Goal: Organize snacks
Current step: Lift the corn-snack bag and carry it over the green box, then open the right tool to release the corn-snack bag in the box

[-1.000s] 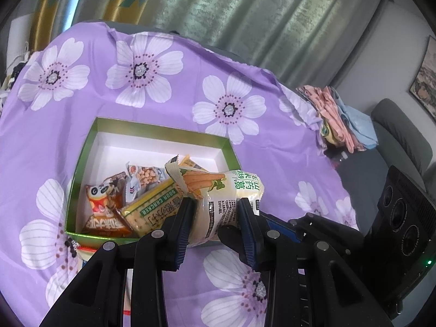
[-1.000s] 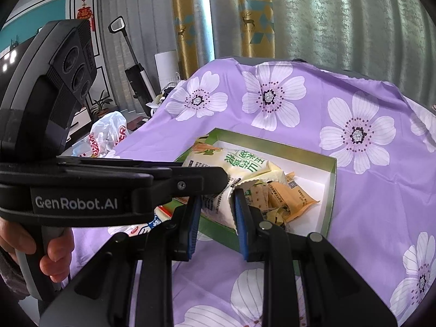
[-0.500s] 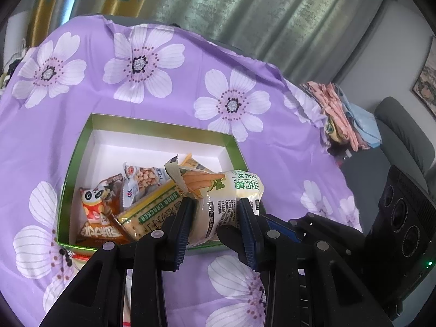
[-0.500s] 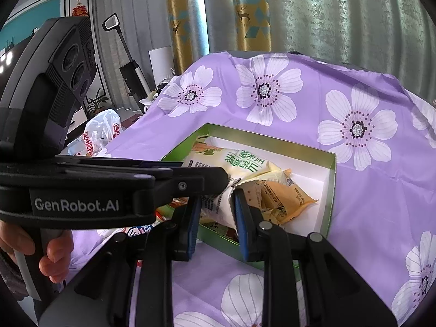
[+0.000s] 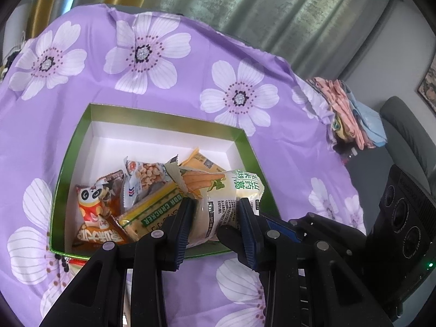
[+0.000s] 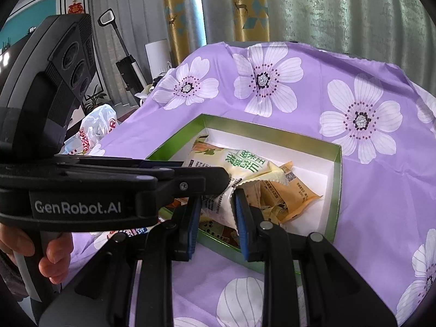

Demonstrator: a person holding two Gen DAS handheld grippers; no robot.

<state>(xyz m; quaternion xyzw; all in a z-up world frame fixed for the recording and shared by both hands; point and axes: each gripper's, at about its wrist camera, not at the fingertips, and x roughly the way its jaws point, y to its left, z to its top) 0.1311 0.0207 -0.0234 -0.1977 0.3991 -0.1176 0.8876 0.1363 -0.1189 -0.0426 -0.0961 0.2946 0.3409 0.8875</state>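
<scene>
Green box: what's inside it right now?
The green box holds a panda packet, a peanut packet, a soda cracker pack and an orange packet. The held white bag covers whatever lies beneath it.

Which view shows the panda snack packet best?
Left wrist view: the panda snack packet lies face-up and mostly unobstructed in the green box, near its left corner. The right wrist view shows almost nothing of it; the left gripper blocks that corner.

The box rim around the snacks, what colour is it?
Green, with a white inside; the box rim shows best in the left wrist view.
</scene>
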